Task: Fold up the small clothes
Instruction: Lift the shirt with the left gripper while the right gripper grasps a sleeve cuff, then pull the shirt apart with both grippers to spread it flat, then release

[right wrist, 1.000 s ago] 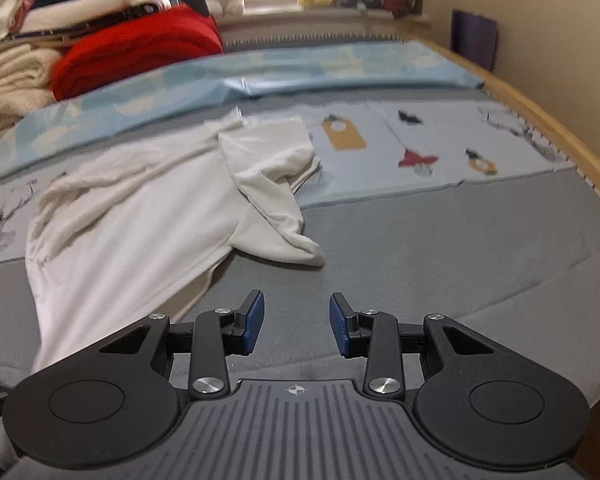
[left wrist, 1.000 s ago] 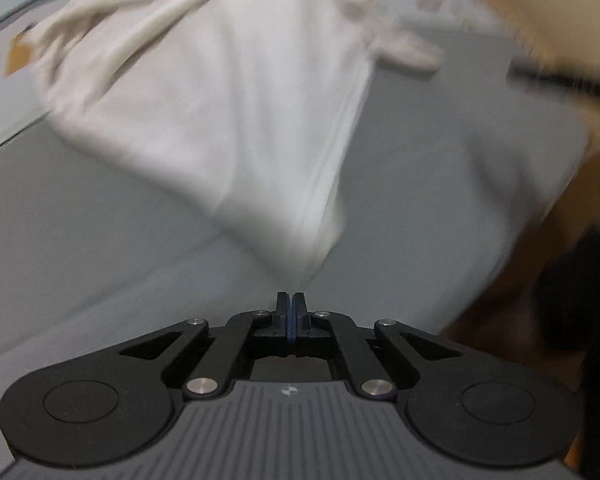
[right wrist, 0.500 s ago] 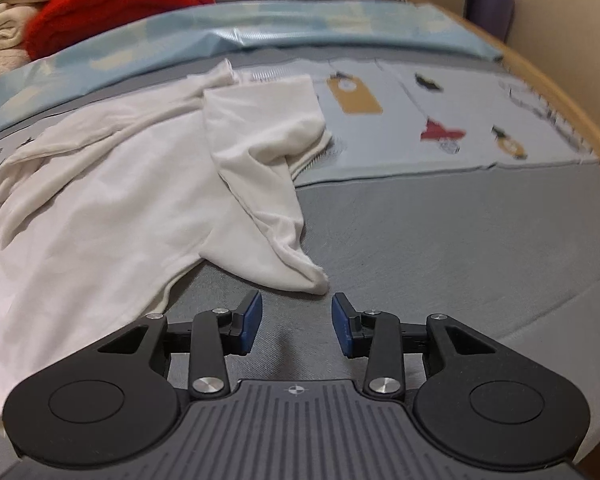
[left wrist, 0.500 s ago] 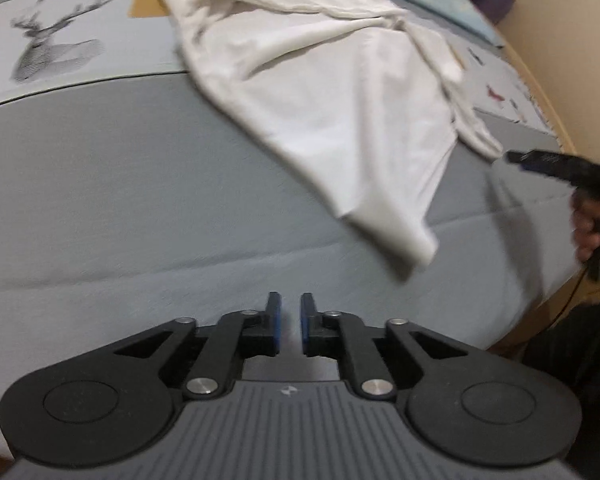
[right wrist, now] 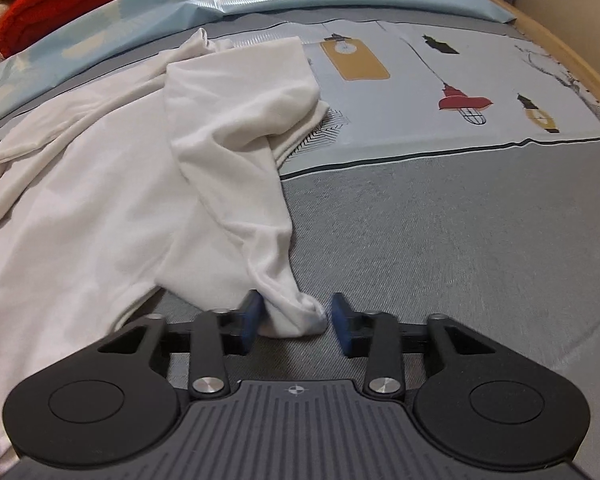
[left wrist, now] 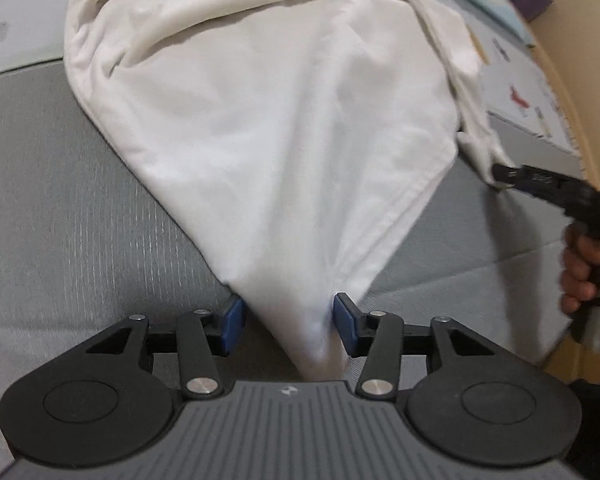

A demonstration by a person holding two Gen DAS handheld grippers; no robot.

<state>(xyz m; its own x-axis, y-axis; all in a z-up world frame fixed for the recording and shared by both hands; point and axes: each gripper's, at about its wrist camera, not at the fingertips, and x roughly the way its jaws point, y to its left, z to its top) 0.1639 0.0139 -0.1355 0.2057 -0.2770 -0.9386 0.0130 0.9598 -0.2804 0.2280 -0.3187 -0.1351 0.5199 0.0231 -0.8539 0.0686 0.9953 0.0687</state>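
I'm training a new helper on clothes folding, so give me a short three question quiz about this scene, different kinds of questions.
1. True or false: the white garment lies on a bare wooden floor.
2. Which part of the garment sits between the fingers of the right claw? A) the sleeve end B) a button C) a zipper
3. Fill in: a pointed ____ of the garment lies between the fingers of the left claw.

Key: 1 false, it lies on the grey bed cover; 2 A; 3 corner.

Soft indoor light, fisheye edges, slight blur
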